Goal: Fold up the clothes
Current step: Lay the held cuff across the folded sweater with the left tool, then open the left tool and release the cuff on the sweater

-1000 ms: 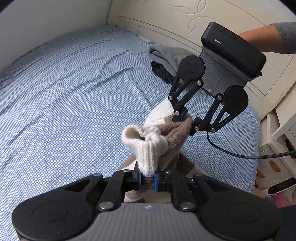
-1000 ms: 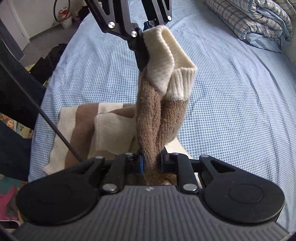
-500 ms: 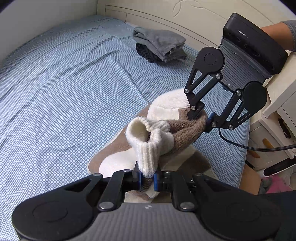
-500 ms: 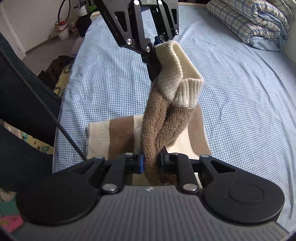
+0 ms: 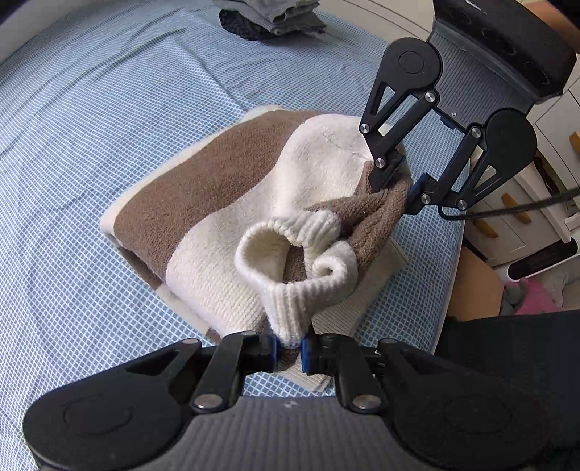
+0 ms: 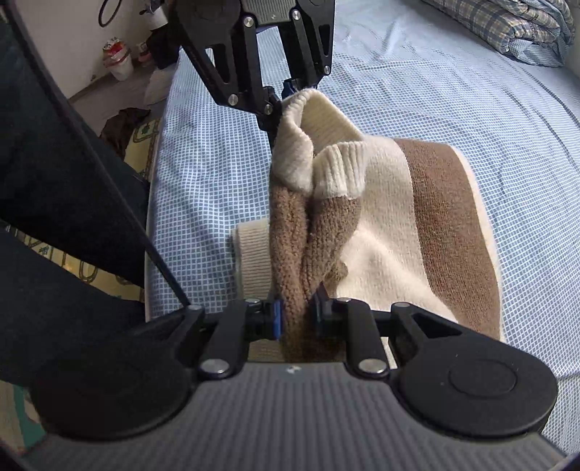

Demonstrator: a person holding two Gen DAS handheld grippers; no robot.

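Observation:
A brown and cream striped knit sweater (image 5: 217, 203) (image 6: 427, 224) lies partly folded on the blue checked bed. Its sleeve is lifted above the body. My left gripper (image 5: 289, 349) is shut on the cream ribbed cuff (image 5: 290, 308) of that sleeve. My right gripper (image 6: 296, 319) is shut on the brown part of the sleeve (image 6: 290, 253). In the left wrist view the right gripper (image 5: 397, 184) pinches the brown knit at the upper right. In the right wrist view the left gripper (image 6: 281, 105) holds the cuff (image 6: 308, 145) at the top.
The blue checked bedsheet (image 5: 90, 108) spreads around the sweater. A stack of folded grey clothes (image 5: 268, 18) sits at the far edge. A plaid folded quilt (image 6: 518, 25) lies at the top right. A white drawer unit (image 5: 525, 203) and dark trousers (image 6: 54, 181) stand beside the bed's edge.
Both grippers have carried the sleeve down and across the bed. The sweater's body has come down onto the bed, more of it spread flat under the sleeve.

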